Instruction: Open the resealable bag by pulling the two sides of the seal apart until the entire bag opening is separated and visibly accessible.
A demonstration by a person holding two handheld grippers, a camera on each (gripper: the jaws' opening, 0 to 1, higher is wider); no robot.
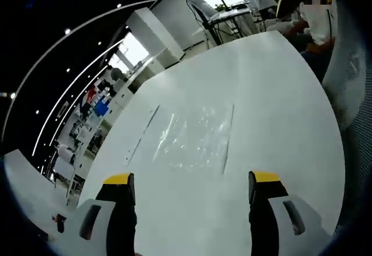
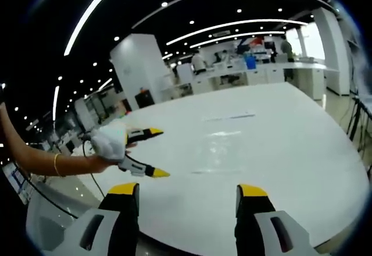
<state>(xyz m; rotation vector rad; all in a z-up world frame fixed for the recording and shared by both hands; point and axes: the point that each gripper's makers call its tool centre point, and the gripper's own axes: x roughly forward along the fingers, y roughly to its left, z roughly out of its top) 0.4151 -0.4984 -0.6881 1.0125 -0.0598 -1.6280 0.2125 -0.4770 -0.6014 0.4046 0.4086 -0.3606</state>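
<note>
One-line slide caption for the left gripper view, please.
Open left tongs hover over the clear resealable bag lying flat on the white table.

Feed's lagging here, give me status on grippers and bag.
Left gripper open, above table. Right gripper open, holding nothing. Clear bag flat on table, untouched. Nothing in the way.

You'll find no readable text, label, brand, number or sign anywhere in either gripper view here.
</note>
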